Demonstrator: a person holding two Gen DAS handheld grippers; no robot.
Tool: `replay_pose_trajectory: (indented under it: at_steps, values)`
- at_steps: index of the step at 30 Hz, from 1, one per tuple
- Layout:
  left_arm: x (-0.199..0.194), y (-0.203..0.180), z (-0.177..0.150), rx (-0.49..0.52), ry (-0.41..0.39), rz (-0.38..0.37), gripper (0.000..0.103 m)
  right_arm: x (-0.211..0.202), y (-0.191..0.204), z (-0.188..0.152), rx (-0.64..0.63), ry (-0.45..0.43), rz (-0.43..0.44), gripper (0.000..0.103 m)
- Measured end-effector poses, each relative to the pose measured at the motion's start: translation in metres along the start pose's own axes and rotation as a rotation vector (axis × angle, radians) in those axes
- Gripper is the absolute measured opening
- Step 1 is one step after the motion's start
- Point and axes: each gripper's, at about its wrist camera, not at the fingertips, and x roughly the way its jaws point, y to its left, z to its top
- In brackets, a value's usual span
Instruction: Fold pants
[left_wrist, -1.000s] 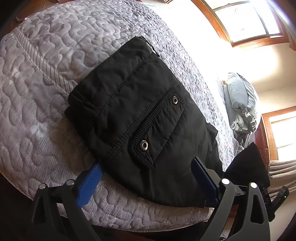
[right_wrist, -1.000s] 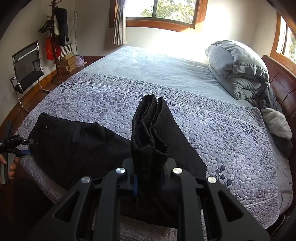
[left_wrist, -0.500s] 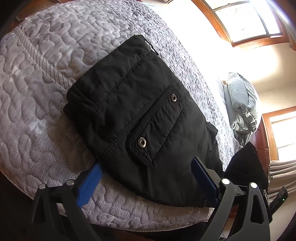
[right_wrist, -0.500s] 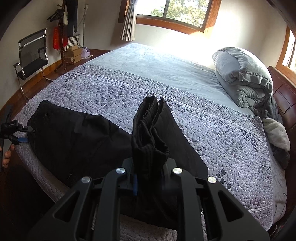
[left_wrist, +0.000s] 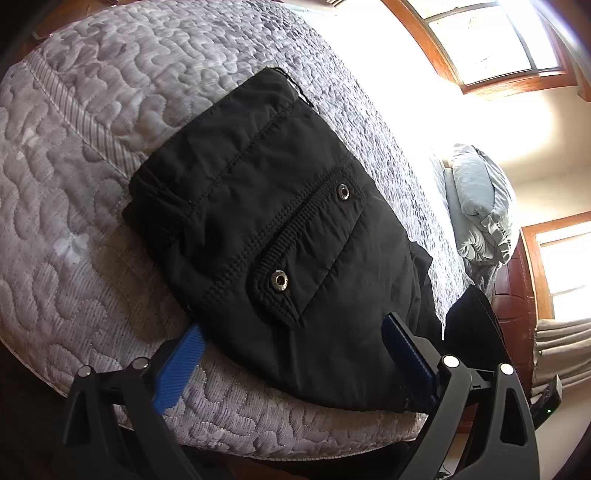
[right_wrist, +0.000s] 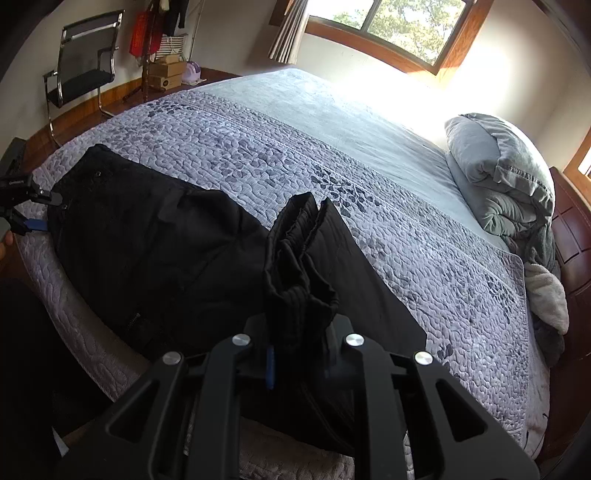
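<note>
Presently: pants (right_wrist: 155, 254) mid-fold on bed (right_wrist: 369, 155).

Item, black pants: laid along the near edge of the quilted bed, pocket end toward the left gripper (left_wrist: 295, 354), other end gathered and lifted. Right gripper (right_wrist: 299, 343): jaws clenched on the bunched, ribbed fabric, which stands up out of them in a thick wad. Left gripper: jaws released and spread wide, straddling the pocket end, blue pads at the cloth's edge; pinning nothing that can be seen. Progress, judged: garment apparently already doubled lengthwise; the crosswise fold is begun, not landed. Remaining: carry the lifted end over onto the flat part, release, smooth.
</note>
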Motion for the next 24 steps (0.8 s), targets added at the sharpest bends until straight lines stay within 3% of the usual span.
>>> replay_pose_trajectory:
  at_steps: [7, 14, 24]
  values:
    - [0.002, -0.001, 0.000, 0.002, 0.004, -0.005, 0.095, 0.022, 0.052, -0.014, -0.210, 0.022, -0.123, 0.016]
    - [0.001, 0.001, 0.000, -0.001, 0.007, -0.008, 0.095, 0.037, 0.086, -0.026, -0.342, 0.039, -0.157, 0.016]
    - [0.002, 0.006, -0.003, -0.013, 0.010, -0.015, 0.095, 0.053, 0.100, -0.032, -0.402, 0.069, -0.156, 0.016]
